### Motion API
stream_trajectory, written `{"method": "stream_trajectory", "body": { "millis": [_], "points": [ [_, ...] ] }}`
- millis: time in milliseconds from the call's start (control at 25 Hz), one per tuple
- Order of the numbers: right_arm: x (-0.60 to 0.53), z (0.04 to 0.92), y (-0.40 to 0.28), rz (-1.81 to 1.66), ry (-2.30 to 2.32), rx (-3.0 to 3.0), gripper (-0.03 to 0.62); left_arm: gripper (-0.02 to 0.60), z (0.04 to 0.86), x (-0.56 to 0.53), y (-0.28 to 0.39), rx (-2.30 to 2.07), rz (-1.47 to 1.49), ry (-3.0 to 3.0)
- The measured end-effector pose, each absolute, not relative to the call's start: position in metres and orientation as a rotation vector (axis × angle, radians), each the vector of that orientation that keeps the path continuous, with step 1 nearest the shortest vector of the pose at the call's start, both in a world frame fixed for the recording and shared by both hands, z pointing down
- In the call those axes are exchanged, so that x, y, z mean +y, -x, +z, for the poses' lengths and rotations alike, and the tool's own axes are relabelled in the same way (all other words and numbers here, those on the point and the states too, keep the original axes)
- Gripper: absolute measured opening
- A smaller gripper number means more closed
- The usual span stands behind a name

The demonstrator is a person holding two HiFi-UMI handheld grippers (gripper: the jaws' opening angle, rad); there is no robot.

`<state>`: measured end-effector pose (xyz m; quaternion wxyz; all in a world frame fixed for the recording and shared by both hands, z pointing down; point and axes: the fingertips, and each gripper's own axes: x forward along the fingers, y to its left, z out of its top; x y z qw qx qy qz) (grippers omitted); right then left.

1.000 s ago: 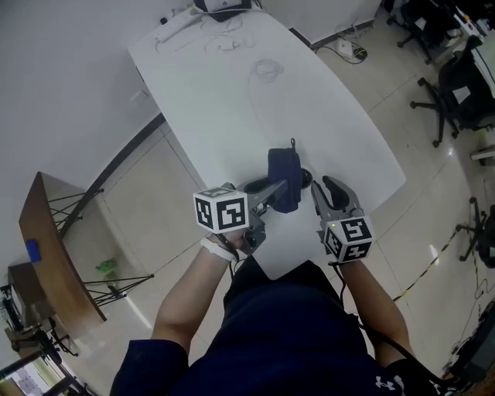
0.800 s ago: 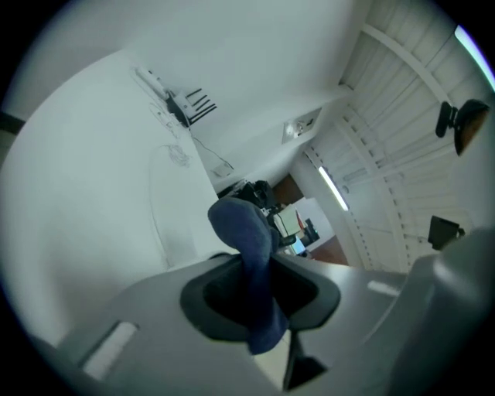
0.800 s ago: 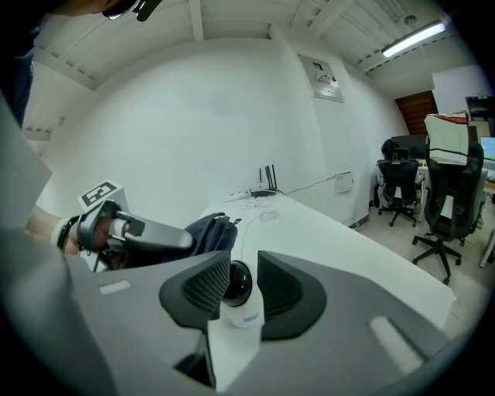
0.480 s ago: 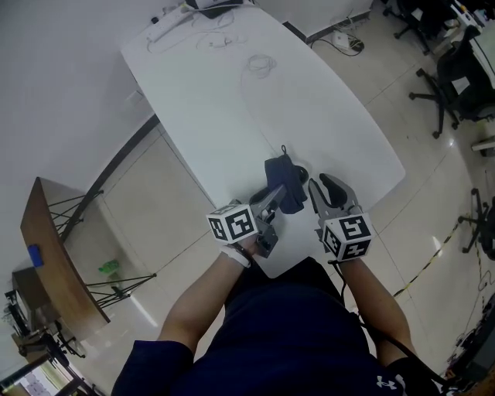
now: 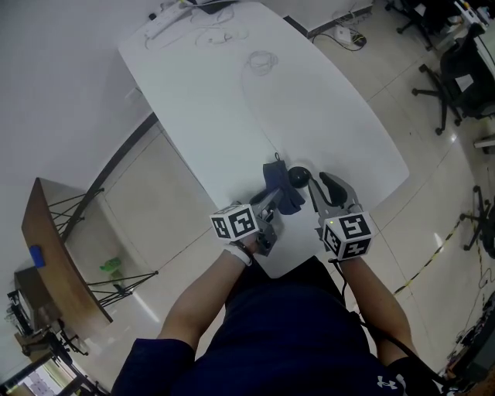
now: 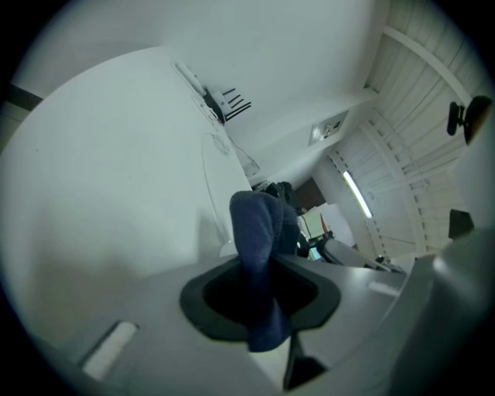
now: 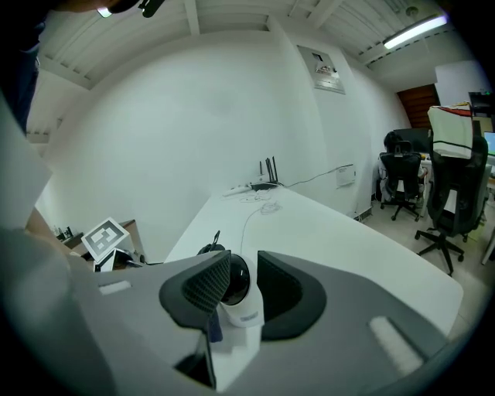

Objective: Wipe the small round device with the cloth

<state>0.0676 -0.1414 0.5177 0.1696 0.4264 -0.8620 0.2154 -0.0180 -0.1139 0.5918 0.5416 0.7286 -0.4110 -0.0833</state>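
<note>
The small round device, a white body with a black dome, stands on the white table near its front edge. My right gripper is shut on it, a pad on each side. In the head view the dome shows just left of the right gripper. My left gripper is shut on a dark blue cloth, which sticks out past its jaws. From above, the cloth lies bunched against the device's left side, with the left gripper right behind it.
A thin white cable loops across the far half of the table, with a power strip at the far end. A wooden stand is on the floor at left. Office chairs stand at right.
The left gripper has come right and closer to the device. The cloth, which hung over the device, has dropped to its left side, and the black dome now shows. The right gripper stayed put.
</note>
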Motion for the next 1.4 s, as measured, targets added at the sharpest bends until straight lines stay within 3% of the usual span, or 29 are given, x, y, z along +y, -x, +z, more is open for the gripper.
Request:
{"method": "stream_trajectory", "body": {
  "millis": [400, 880, 1160, 1280, 1400],
  "points": [
    [-0.142, 0.515, -0.073, 0.608, -1.245, -2.444, 0.112, 0.078, 0.622, -0.111, 0.013, -1.0, -0.065, -1.659],
    [-0.119, 0.507, -0.075, 0.598, -1.261, -2.456, 0.109, 0.081, 0.629, -0.08, 0.043, -1.018, 0.447, -1.672],
    [-0.101, 0.507, -0.082, 0.613, -1.271, -2.443, 0.107, 0.24, 0.639, -0.087, 0.083, -1.245, 0.977, -1.919],
    [-0.094, 0.502, -0.086, 0.625, -1.279, -2.45, 0.107, 0.264, 0.614, -0.086, 0.081, -1.3, 0.928, -1.988],
    [-0.089, 0.495, -0.089, 0.649, -1.292, -2.466, 0.104, 0.244, 0.557, -0.087, 0.073, -1.396, 0.745, -2.123]
  ]
}}
